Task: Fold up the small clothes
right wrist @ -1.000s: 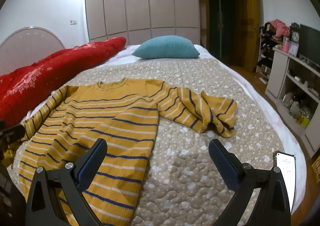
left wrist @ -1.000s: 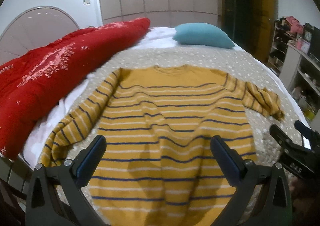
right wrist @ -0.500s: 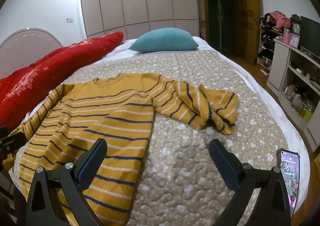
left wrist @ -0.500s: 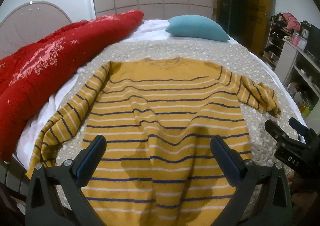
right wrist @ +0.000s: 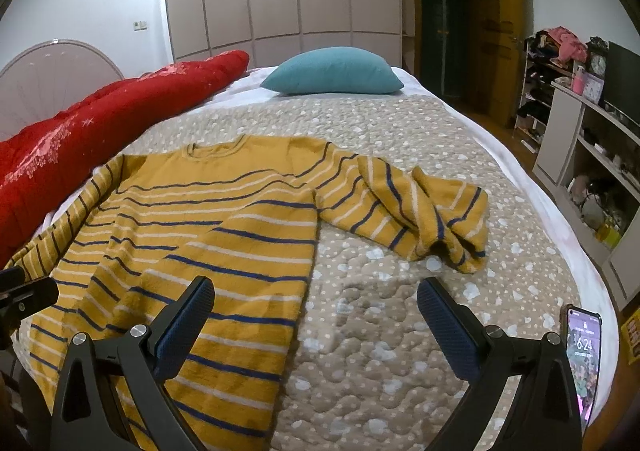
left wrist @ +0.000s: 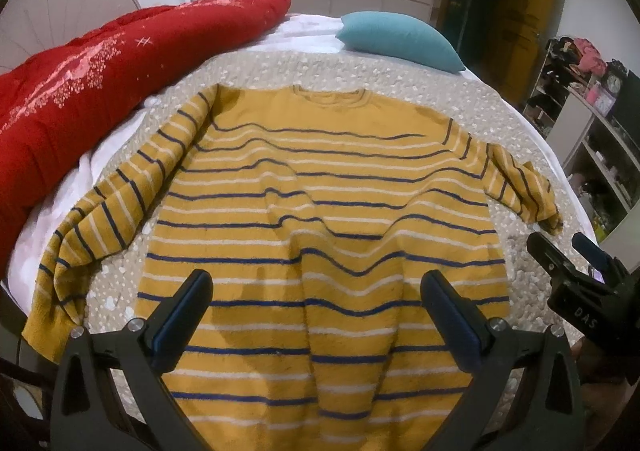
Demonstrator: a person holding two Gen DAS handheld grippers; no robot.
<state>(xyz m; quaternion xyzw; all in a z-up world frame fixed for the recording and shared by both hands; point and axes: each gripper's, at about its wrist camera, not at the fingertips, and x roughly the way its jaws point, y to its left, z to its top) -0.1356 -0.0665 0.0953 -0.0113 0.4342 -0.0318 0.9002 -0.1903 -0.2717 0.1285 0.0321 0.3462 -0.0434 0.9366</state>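
A yellow sweater [left wrist: 320, 203] with navy and white stripes lies spread face up on the bed, neck away from me. It also shows in the right wrist view [right wrist: 208, 219]. Its left sleeve [left wrist: 100, 219] trails toward the bed's left edge. Its right sleeve [right wrist: 420, 211] is bunched on the quilt. My left gripper [left wrist: 316, 303] is open and empty above the sweater's hem. My right gripper [right wrist: 316, 311] is open and empty above the sweater's right hem edge; it shows in the left wrist view [left wrist: 576, 263] at the right.
The bed carries a beige dotted quilt [right wrist: 400, 331]. A red duvet [left wrist: 80, 91] lies along the left side. A teal pillow [right wrist: 332, 71] sits at the far end. A phone [right wrist: 580, 355] lies at the bed's right edge. Shelves [right wrist: 592, 155] stand to the right.
Both grippers have pulled back and risen slightly, so more of the sweater shows. The jaws stayed open. The sweater has not moved.
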